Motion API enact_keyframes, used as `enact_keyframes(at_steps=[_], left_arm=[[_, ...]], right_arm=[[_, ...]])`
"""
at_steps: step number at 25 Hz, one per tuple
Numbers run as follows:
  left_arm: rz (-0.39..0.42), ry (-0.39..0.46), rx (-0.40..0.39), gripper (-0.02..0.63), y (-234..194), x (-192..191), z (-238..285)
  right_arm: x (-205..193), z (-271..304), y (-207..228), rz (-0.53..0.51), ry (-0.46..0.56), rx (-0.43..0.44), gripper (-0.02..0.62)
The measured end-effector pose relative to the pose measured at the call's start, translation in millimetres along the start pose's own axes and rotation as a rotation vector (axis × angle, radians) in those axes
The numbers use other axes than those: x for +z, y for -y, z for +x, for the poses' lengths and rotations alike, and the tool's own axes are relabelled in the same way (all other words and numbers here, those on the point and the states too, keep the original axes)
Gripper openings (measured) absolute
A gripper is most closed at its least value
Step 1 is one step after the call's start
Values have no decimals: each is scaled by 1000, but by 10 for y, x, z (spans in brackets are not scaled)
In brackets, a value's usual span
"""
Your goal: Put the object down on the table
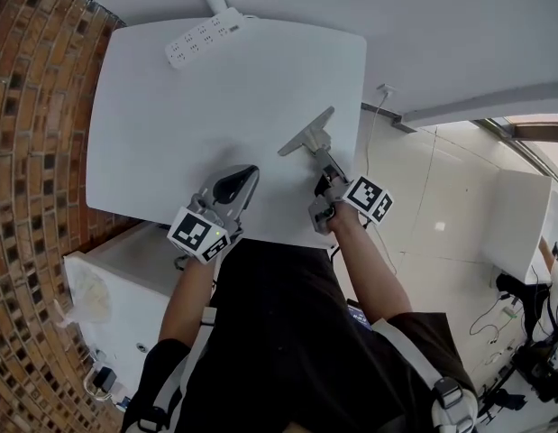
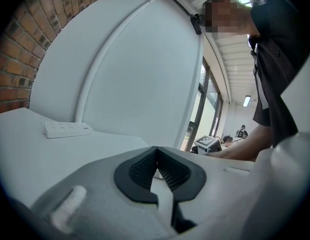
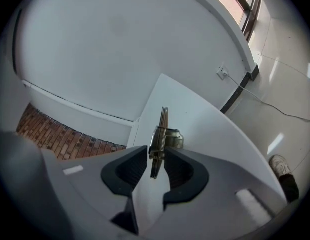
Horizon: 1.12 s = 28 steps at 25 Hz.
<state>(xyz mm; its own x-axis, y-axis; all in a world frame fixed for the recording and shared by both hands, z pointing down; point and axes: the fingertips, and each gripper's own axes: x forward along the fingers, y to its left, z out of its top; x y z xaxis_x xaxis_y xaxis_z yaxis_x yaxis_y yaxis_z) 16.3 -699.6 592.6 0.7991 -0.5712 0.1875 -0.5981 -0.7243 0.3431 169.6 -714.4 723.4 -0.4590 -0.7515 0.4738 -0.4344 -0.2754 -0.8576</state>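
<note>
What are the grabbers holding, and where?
Nothing is gripped. The right gripper is open, with the narrow end of the metal tool loose between its pads; the left gripper is shut and empty.

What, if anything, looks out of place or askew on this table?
The thin metal object appears to stand on edge near the table's right side, between the right gripper's open jaws, rather than lying flat. Nothing else stands out.
</note>
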Motion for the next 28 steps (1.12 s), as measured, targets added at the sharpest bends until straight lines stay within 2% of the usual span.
enact_keyframes(at_steps=[6, 7, 11, 14, 17, 20, 23, 28], left_arm=[[12, -5, -5, -2, 140, -100, 42], [31, -14, -12, -2, 204, -122, 64], [109, -38, -45, -2, 520, -133, 188], [128, -16, -36, -2, 724, -109, 170], [126, -8, -11, -2, 947, -176, 71], [130, 0, 6, -2, 1214, -226, 21], [127, 44, 21, -2, 1502, -144, -36], [160, 118, 32, -2, 1998, -70, -184]], right_arm=[[27, -276, -99, -111, 12, 46, 77], [20, -343, -134, -171, 2, 58, 75], [21, -599, -307, -532, -12, 107, 25], [4, -787, -393, -683, 14, 152, 6], [-60, -1066, -451, -757, 21, 200, 6], [-64, -1409, -392, -804, 18, 211, 6], [-16, -1794, -400, -845, 41, 228, 6], [-10, -2360, -587, -917, 73, 319, 6]])
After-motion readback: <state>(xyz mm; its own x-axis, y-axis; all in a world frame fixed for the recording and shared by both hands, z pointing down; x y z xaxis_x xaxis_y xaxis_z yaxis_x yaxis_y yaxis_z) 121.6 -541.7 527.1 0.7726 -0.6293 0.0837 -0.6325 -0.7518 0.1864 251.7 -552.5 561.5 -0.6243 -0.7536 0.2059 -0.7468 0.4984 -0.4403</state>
